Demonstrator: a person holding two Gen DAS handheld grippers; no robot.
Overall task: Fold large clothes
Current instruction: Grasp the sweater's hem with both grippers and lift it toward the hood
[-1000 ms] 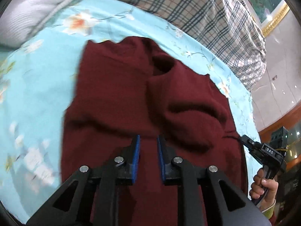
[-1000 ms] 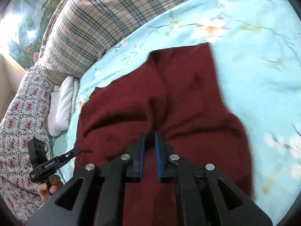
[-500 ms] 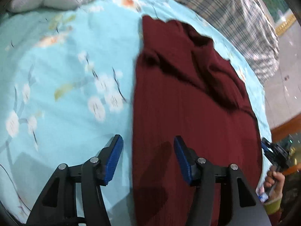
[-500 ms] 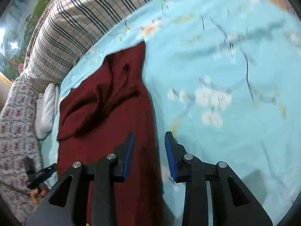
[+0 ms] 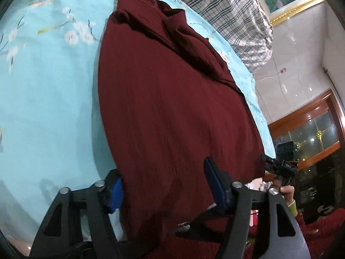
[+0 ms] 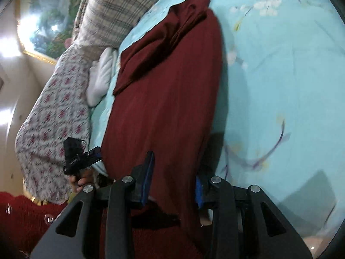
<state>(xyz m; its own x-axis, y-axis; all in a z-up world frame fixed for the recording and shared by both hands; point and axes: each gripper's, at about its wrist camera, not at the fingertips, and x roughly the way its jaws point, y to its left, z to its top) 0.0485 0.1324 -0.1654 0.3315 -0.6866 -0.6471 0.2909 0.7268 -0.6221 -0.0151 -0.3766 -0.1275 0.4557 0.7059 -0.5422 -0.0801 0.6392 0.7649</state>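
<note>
Since the earlier frames both tools have drawn back to the bed's near edge. The left tool [image 5: 166,185] and right tool [image 6: 172,177] stand apart, astride the dark red knitted garment's [image 5: 172,108] near hem, nothing clamped; the garment lies lengthwise on the turquoise floral bedsheet [image 5: 43,97], judged ready for a hem grasp.

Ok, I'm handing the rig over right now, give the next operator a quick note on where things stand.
Left gripper: open, jaws just widened, straddling the near hem's left corner of the maroon garment, not gripping.
Right gripper: open, straddling the hem's right corner, not gripping.
Garment: long narrow strip on the blue floral sheet, far end bunched near the plaid pillow.
Done: sides look folded in.
Left: probably close on both corners, fold hem toward far end.
</note>
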